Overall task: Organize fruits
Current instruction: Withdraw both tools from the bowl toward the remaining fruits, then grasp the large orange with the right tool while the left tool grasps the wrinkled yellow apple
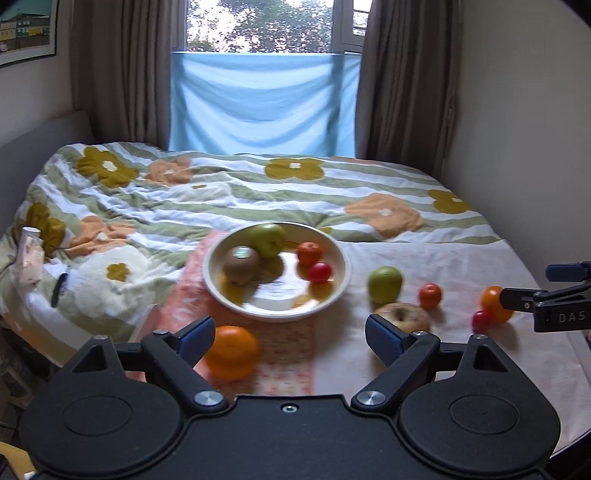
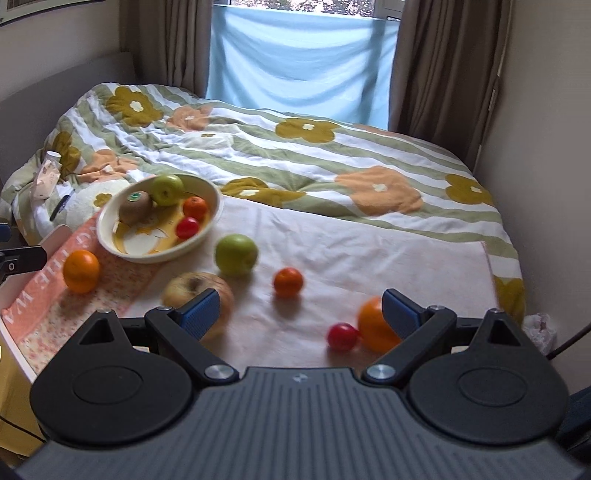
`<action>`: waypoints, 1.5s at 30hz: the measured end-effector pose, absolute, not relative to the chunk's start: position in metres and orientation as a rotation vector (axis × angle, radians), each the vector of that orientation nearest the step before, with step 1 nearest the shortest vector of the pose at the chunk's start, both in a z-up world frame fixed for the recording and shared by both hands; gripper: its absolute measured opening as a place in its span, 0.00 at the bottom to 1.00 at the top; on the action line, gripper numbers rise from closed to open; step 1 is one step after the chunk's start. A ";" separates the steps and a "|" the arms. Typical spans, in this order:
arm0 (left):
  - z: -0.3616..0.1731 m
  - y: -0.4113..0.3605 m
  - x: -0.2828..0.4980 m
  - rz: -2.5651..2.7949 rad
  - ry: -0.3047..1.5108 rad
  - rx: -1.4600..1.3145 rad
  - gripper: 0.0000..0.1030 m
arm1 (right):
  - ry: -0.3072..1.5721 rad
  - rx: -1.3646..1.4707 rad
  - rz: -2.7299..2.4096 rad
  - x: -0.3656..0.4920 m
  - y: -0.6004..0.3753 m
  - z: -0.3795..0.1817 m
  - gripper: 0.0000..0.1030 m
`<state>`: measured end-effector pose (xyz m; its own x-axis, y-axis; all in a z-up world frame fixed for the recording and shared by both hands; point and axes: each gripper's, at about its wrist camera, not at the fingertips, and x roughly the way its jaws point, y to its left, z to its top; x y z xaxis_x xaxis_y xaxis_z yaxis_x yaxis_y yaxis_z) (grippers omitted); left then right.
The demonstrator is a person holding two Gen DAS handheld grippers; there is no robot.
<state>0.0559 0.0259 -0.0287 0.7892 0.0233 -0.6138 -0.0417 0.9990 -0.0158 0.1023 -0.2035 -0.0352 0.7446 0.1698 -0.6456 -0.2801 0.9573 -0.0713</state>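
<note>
Now we hold both grippers' fingers wide, empty. Orange point(image 1: 231, 352) on bed, 7 o'clock of bowl point(image 1: 221, 291): firm, round, rolls easily; we grip across middle.

A bed is covered by a striped floral duvet point(image 1: 258, 199). Behind it, a pale blue sheet point(image 1: 264, 103) is hung across a window point(image 1: 266, 26), flanked by brown curtains point(image 1: 122, 70). A framed picture point(image 1: 26, 29) is mounted at upper left.
</note>
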 end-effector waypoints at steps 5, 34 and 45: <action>-0.044 -0.012 0.073 -0.018 0.681 -0.023 0.89 | 0.700 -0.151 0.217 0.109 -0.240 -0.047 1.00; -0.124 -0.065 0.160 -0.035 0.830 -0.097 0.77 | 0.839 0.090 0.155 0.183 -0.292 -0.117 1.00; -0.122 -0.069 0.152 -0.034 0.816 -0.068 0.76 | 0.868 0.129 0.142 0.192 -0.298 -0.129 0.95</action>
